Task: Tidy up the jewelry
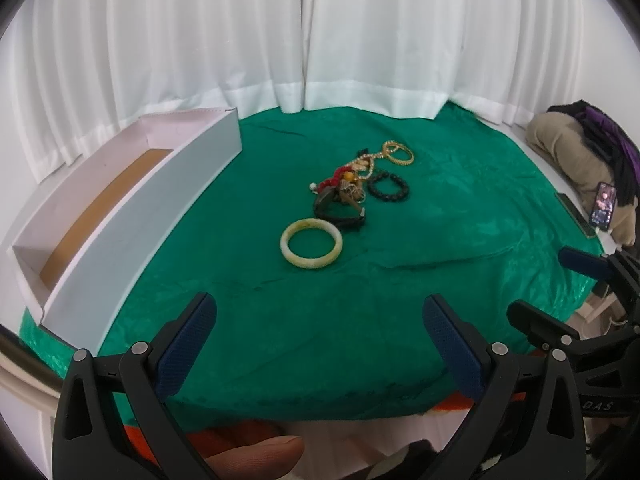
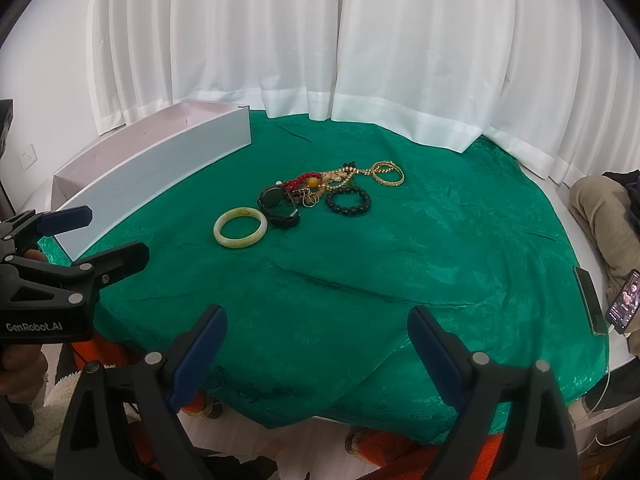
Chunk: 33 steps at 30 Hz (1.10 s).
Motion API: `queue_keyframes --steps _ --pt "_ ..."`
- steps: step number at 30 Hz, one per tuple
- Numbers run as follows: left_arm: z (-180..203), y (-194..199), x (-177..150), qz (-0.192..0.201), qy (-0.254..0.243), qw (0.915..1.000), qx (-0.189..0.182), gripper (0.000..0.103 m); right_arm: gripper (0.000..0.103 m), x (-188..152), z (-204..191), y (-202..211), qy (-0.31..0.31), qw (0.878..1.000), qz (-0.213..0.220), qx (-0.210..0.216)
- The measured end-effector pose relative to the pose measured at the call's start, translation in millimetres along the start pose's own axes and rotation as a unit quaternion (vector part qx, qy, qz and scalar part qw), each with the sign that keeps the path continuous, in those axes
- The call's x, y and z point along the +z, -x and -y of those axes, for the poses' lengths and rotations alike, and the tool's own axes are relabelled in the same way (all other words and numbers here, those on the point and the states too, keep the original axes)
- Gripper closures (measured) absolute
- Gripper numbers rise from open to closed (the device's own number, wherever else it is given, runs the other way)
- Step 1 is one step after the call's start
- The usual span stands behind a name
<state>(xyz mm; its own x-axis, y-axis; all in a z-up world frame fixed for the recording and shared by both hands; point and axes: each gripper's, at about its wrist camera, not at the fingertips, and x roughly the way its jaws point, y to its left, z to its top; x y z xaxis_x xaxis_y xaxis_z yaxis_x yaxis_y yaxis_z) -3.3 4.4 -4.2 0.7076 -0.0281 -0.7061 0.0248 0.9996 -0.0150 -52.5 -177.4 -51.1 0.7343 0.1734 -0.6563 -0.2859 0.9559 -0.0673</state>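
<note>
Several jewelry pieces lie grouped mid-table on the green cloth (image 1: 400,300): a pale jade bangle (image 1: 311,243) nearest the camera, a dark watch-like band (image 1: 340,212) touching a tangle of red beads (image 1: 334,180) and gold chain, a black bead bracelet (image 1: 388,186) just beside it, and gold bangles (image 1: 398,153) at the far end. A white open box (image 1: 132,216) with a brown floor stands to the left, apart from the pile. Left gripper (image 1: 320,344) and right gripper (image 2: 318,354) hover at the near table edge, jaws spread wide, holding nothing. White curtains (image 1: 280,32) hang behind. A phone (image 1: 603,205) with a lit screen rests at the right.
</note>
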Motion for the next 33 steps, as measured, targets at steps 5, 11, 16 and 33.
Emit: queue_keyframes --steps 5,11,16,33 --pt "1.3 0.0 -0.4 0.000 0.001 1.0000 0.000 0.000 0.010 -0.5 -0.2 -0.1 0.000 1.000 0.000 0.000" --pt "1.0 -0.3 -3.7 0.000 0.001 1.0000 -0.002 0.000 0.010 0.0 -0.2 0.1 0.000 1.000 0.000 0.000" --pt "0.8 -1.1 -5.4 0.000 -0.003 1.0000 -0.002 0.000 0.010 0.2 -0.6 0.2 0.000 1.000 0.000 0.001" --pt "6.0 3.0 -2.1 -0.003 -0.014 0.9998 -0.016 0.000 0.010 -0.5 -7.4 0.4 0.000 1.000 -0.003 0.003"
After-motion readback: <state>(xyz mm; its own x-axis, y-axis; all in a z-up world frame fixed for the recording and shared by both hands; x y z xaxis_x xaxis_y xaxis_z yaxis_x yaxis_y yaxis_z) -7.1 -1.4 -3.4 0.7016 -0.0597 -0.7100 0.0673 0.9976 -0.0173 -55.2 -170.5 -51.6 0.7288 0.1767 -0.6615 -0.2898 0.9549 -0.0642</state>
